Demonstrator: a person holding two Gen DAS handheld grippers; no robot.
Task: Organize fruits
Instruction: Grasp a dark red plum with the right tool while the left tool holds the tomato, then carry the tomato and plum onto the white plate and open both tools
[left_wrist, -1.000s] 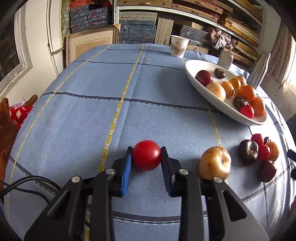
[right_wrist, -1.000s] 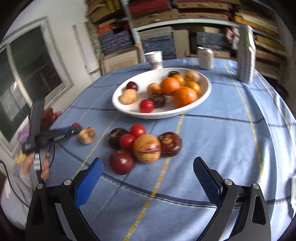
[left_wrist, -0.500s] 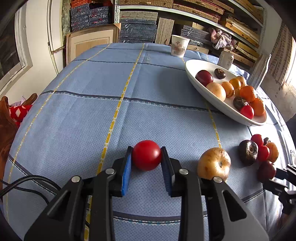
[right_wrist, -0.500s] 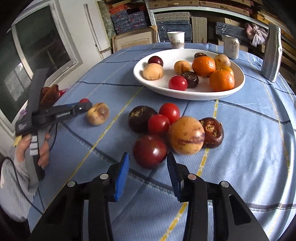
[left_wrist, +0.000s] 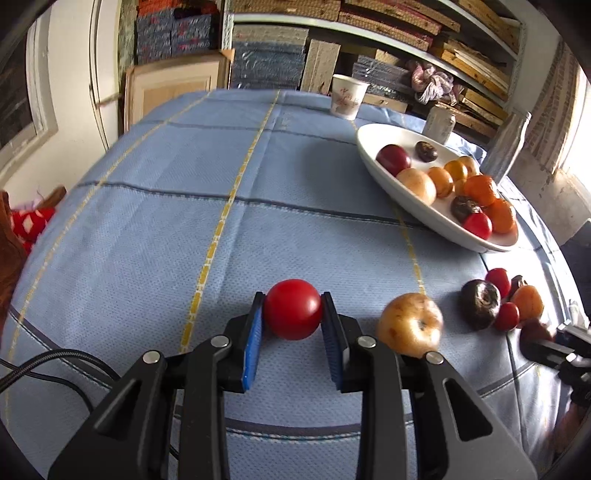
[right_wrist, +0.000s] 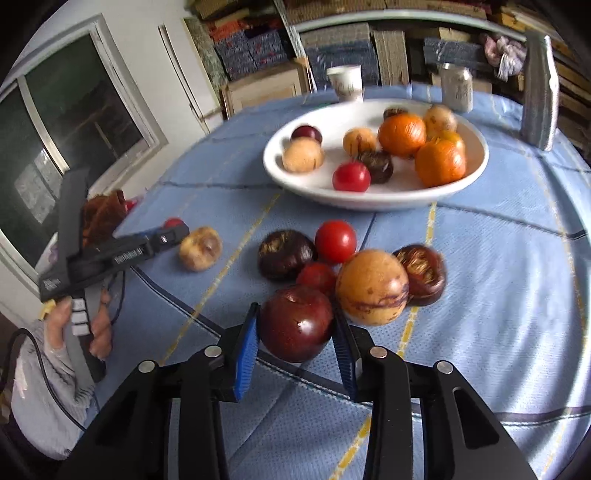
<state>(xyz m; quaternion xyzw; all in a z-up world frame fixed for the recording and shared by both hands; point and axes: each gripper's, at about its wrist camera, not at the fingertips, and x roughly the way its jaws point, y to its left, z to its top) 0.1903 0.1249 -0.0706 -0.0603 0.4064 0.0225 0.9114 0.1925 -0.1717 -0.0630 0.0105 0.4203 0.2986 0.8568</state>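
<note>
Currently the white bowl (right_wrist: 373, 201) lies ahead of the right gripper (right_wrist: 295, 334) and holds oranges (right_wrist: 439, 162), a red tomato (right_wrist: 351, 176), a dark plum (right_wrist: 306, 133) and several tan and dark fruits. The right gripper's blue pads are closed against a dark red plum (right_wrist: 295, 325) at the near edge of a loose pile. Touching that plum, just ahead and to the right, sit a tan fruit (right_wrist: 372, 286), two red tomatoes (right_wrist: 335, 241) and two dark brown fruits (right_wrist: 285, 254). The left gripper (left_wrist: 291, 319) grips a red tomato (left_wrist: 292, 309) between its pads, on or just above the blue tablecloth (left_wrist: 184, 221). A tan apple (left_wrist: 410, 325) sits just right of it. Beyond the bowl stand a paper cup (right_wrist: 345, 83) and a can (right_wrist: 457, 86).
</note>
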